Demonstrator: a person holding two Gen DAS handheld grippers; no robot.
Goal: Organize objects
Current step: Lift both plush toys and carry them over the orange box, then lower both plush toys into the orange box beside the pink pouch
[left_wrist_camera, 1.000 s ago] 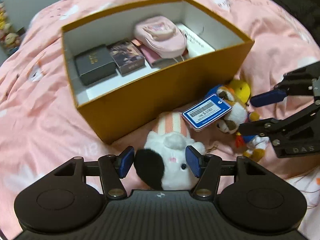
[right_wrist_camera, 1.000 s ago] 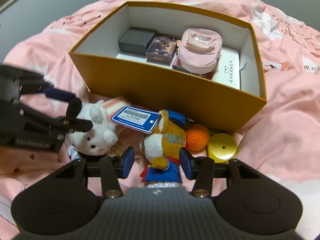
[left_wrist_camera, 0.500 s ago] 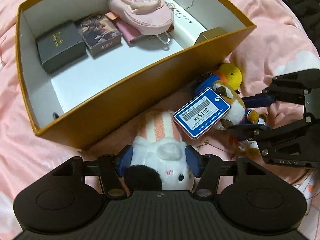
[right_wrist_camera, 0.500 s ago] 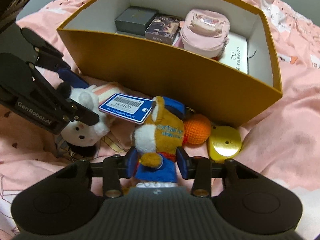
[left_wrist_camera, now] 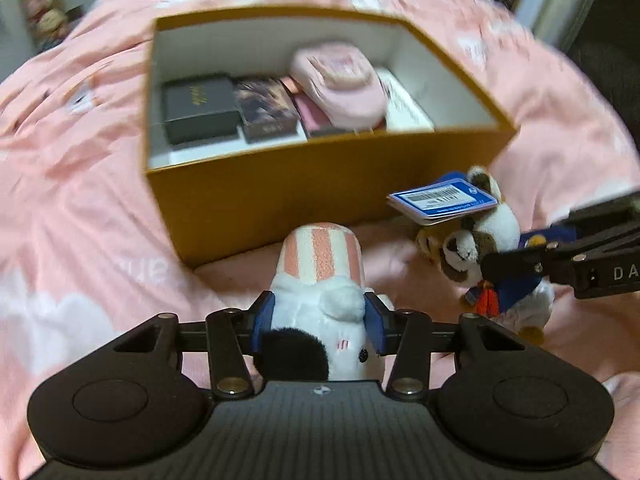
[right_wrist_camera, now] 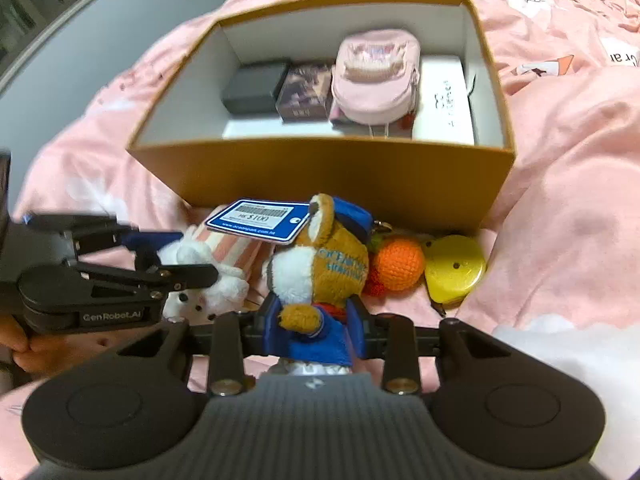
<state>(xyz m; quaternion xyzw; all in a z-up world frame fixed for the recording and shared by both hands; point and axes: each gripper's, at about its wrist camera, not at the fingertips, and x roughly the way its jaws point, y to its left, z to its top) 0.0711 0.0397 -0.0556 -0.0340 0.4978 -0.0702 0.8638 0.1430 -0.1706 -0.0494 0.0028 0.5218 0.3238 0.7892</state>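
A soft pink quilt printed with white cloud-like patches (left_wrist_camera: 80,200) covers the whole surface and lies in loose folds and wrinkles. On its far right part sit a small orange-and-white cartoon drawing (right_wrist_camera: 548,68) and some dark lettering (right_wrist_camera: 622,56), cut off by the frame edge. Beyond the quilt's left edge runs a plain grey floor (right_wrist_camera: 80,40). A blurred cluster of small colourful figures (left_wrist_camera: 40,8) stands at the far left, and a dark fabric mass (left_wrist_camera: 608,60) lies at the far right.
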